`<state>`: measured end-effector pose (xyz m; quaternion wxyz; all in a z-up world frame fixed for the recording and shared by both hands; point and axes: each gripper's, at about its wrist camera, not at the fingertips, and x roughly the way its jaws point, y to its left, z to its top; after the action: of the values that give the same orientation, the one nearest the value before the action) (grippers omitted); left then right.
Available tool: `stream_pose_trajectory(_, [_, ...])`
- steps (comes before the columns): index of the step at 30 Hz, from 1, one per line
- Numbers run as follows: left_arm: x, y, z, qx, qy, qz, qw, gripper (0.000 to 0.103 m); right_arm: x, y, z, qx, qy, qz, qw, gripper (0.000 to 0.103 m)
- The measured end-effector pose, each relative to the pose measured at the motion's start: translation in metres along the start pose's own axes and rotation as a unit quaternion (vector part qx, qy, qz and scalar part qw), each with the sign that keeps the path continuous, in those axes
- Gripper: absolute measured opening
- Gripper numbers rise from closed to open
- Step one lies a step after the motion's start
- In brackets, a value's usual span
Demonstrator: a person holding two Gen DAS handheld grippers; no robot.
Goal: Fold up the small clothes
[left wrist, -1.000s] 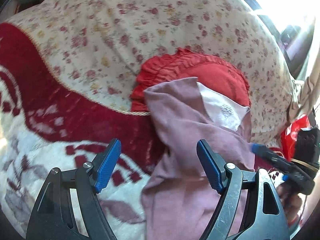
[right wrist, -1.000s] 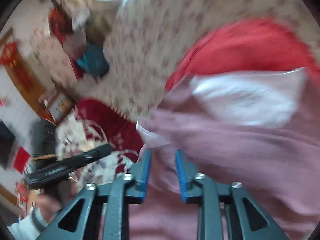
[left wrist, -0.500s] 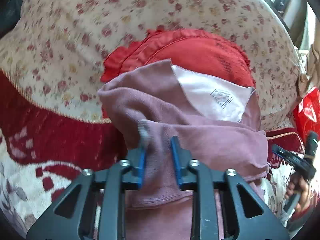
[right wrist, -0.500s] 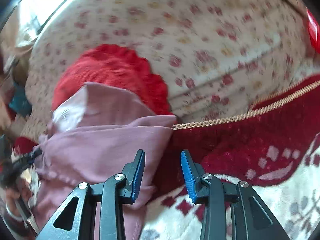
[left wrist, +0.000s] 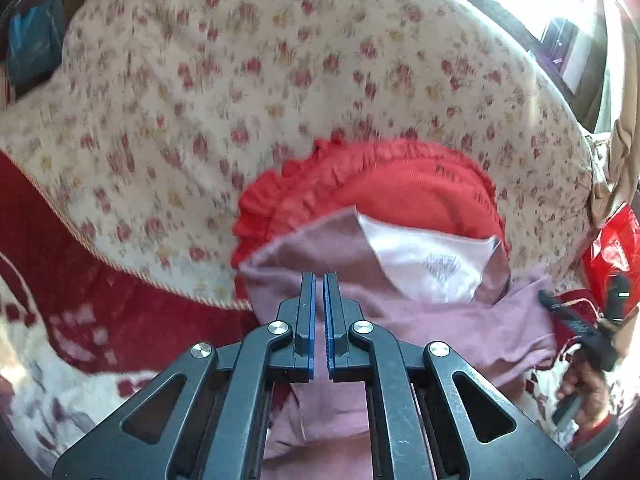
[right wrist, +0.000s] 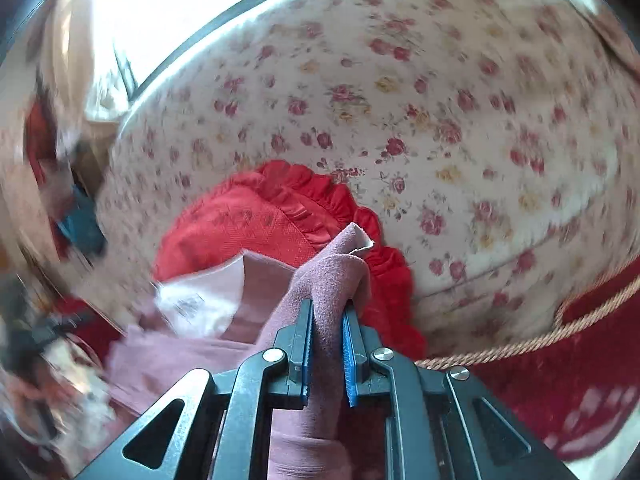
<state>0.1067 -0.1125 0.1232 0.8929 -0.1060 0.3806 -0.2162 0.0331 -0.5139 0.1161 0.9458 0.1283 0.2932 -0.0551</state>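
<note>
Nearest in the left wrist view, the left hand-held gripper [left wrist: 319, 280] has its blue ribbed pads drawn almost together, a thin layer of the mauve garment [left wrist: 440, 328] seemingly caught between them, though the blur leaves that unsure. In the right wrist view, the right hand-held gripper [right wrist: 328, 312] is closing on a bunched ridge of the same soft, brushed fabric, which rises between its pads. The garment lies crumpled on a plush red-and-white blanket [left wrist: 80, 320] edged with twisted cord [right wrist: 520, 344], its paler lining and printed label [left wrist: 444, 268] turned up. Beyond it sits a red ruffled cushion [left wrist: 400, 188], then a rounded floral cotton quilt [left wrist: 240, 80].
</note>
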Motion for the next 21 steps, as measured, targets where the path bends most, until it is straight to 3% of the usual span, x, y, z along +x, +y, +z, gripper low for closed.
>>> stream_pose_trajectory(2, [0.006, 0.001, -0.008, -0.004, 0.02, -0.006, 0.9998, 0.003, 0.036, -0.021, -0.013, 0.022, 0.101, -0.038, 0.994, 0.017])
stream_pose_trajectory(3, [0.004, -0.001, -0.012, -0.001, 0.023, -0.008, 0.9997, 0.003, 0.04, -0.032, -0.019, 0.038, 0.125, -0.044, 0.99, 0.017])
stream_pose_trajectory(4, [0.002, -0.004, -0.015, 0.006, 0.022, -0.009, 0.9997, 0.004, 0.035, -0.041, -0.023, 0.055, 0.119, -0.038, 0.991, 0.017])
stream_pose_trajectory(6, [0.001, -0.009, -0.019, 0.023, 0.024, -0.006, 0.9994, 0.015, 0.011, -0.05, -0.03, 0.075, 0.09, -0.022, 0.993, 0.018])
stream_pose_trajectory(8, [0.002, -0.013, -0.02, 0.031, 0.028, -0.003, 0.9991, 0.042, -0.009, -0.047, -0.039, 0.075, 0.093, 0.018, 0.993, 0.018])
stream_pose_trajectory(9, [0.002, -0.014, -0.021, 0.031, 0.025, -0.006, 0.9992, 0.046, -0.015, -0.043, -0.044, 0.072, 0.097, 0.029, 0.992, 0.018])
stream_pose_trajectory(14, [0.016, -0.016, -0.027, 0.031, 0.045, 0.007, 0.9985, 0.047, -0.011, -0.003, -0.071, 0.001, 0.117, 0.03, 0.993, 0.018])
stream_pose_trajectory(17, [0.037, -0.014, -0.042, 0.048, 0.088, 0.045, 0.9939, 0.047, 0.018, 0.01, -0.101, -0.054, 0.21, -0.024, 0.976, 0.018])
stream_pose_trajectory(21, [0.037, -0.005, -0.051, 0.028, 0.098, 0.034, 0.9942, 0.051, -0.004, 0.015, -0.1, -0.081, 0.18, -0.062, 0.978, 0.018])
